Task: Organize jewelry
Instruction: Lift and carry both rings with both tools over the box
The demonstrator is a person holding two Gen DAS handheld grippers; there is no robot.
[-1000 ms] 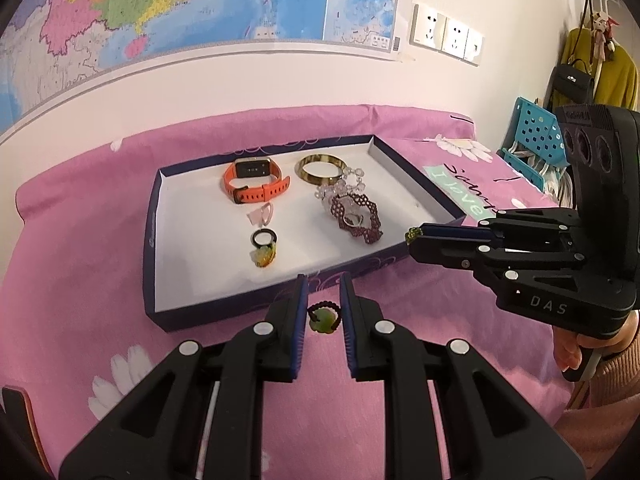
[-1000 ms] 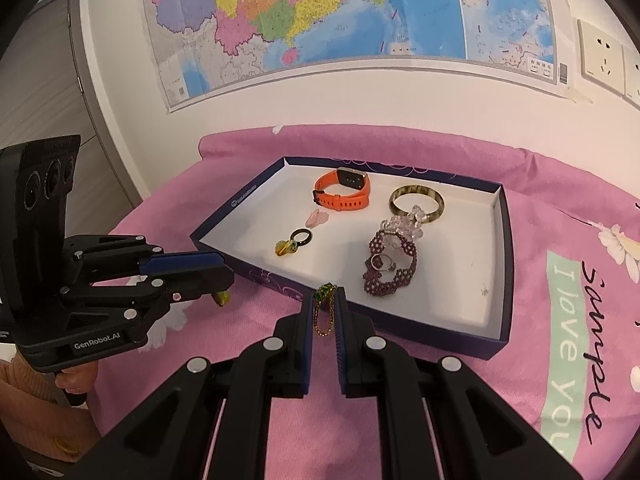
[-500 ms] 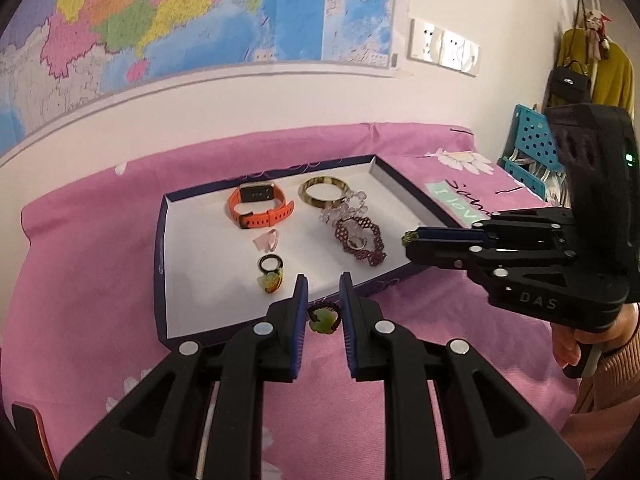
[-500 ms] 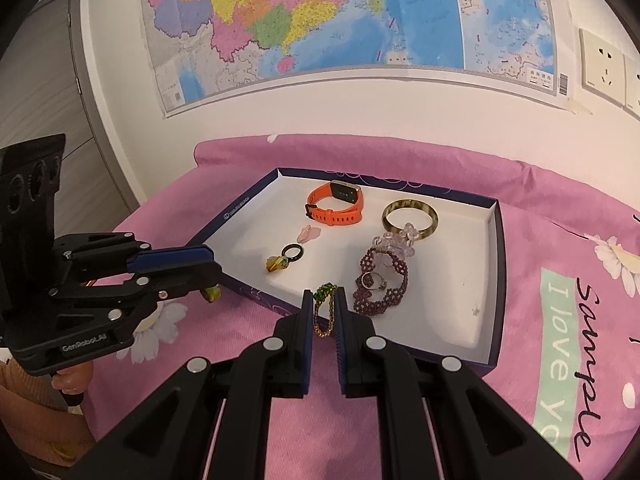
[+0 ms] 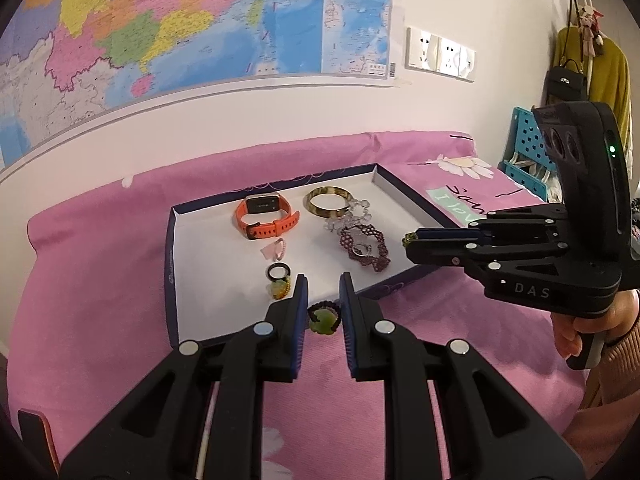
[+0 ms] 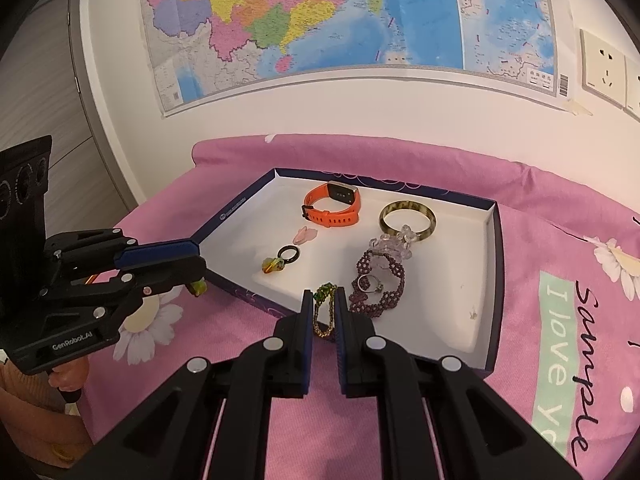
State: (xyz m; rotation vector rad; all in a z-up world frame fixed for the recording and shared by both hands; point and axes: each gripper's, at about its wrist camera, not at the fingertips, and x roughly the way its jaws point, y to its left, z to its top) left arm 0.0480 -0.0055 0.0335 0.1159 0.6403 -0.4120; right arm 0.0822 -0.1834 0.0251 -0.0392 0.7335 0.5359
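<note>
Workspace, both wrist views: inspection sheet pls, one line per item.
Surface: pink cloth, daisy print.
Job's things: white tray holds orange watch, bangle, beaded bracelets, rings.
Clutter: nothing seen.
Grippers: left gripper shut on green-stone ring; right gripper shut on gold chain; both over the tray's near edge.
Cables: nothing seen.
Surroundings: wall map, wall sockets, hanging clothes.

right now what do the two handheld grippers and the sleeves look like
Both are black plastic: the left gripper and right gripper have angular linkage arms with silver rivets and blue ribbed pads. The left's body reads "GenRobot.AI", the right's "DAS", with a small green light. Both hands wear a peach ribbed knit sleeve.
</note>
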